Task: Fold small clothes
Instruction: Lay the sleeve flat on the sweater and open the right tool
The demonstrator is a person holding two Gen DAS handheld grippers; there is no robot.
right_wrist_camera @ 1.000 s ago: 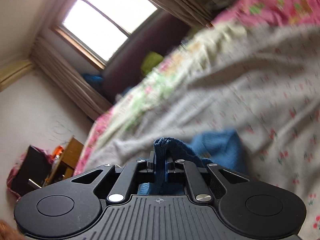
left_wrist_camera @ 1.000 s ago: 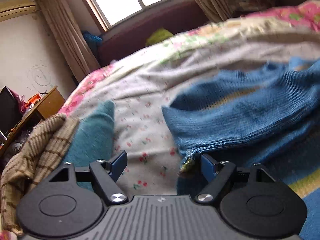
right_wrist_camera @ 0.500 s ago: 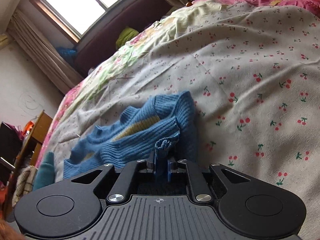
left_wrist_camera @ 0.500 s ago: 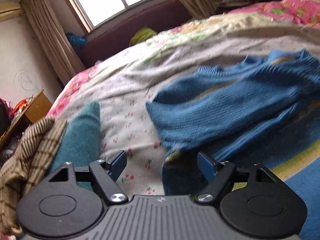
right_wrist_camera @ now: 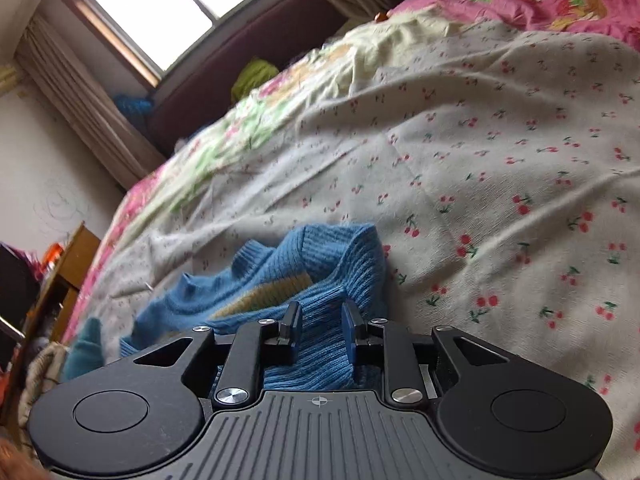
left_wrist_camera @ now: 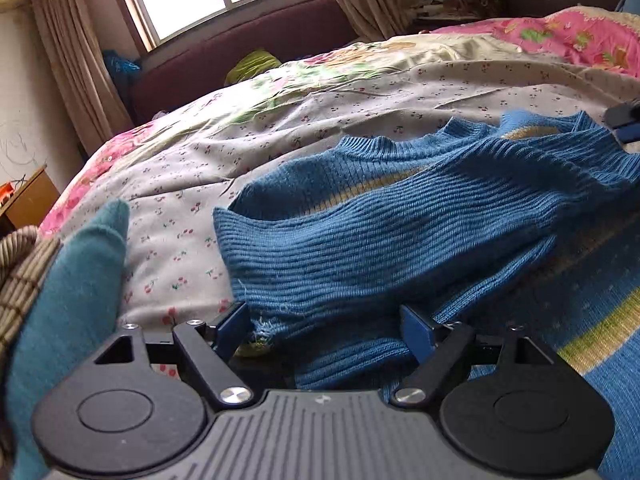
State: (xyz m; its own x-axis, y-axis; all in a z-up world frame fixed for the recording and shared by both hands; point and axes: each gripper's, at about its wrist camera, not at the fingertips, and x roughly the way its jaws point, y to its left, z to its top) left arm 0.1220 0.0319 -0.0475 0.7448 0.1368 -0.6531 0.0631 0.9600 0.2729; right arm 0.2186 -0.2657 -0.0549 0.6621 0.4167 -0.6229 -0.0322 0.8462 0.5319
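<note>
In the left wrist view, the left gripper (left_wrist_camera: 324, 324) stands wide open and grips nothing; its blue pads straddle the near, frayed hem of the blue knitted sweater (left_wrist_camera: 400, 240), which lies spread over the cherry-print bedsheet (left_wrist_camera: 184, 216) with a folded-over layer draped across its yellow stripe. A teal garment (left_wrist_camera: 76, 288) and a brown checked cloth (left_wrist_camera: 20, 276) sit at the near left, just beside this gripper and apart from the sweater. To do this step well, the left jaws should probably wait low over the hem and close only on the layer meant to travel, not on the sheet beneath. In the right wrist view, the right gripper (right_wrist_camera: 320, 320) has just been opening: its jaws stand a little apart with ribbed blue knit between them, and the pads no longer seem to pinch it, so the fabric looks released onto the pile. The sweater lies at the near left of the bed, its collar end bunched beyond the fingers. A clean release likely means drawing back straight along the fingers so the knit does not snag and drag the fold open; the loose, stretchy weave will catch easily on the pad edges.
</note>
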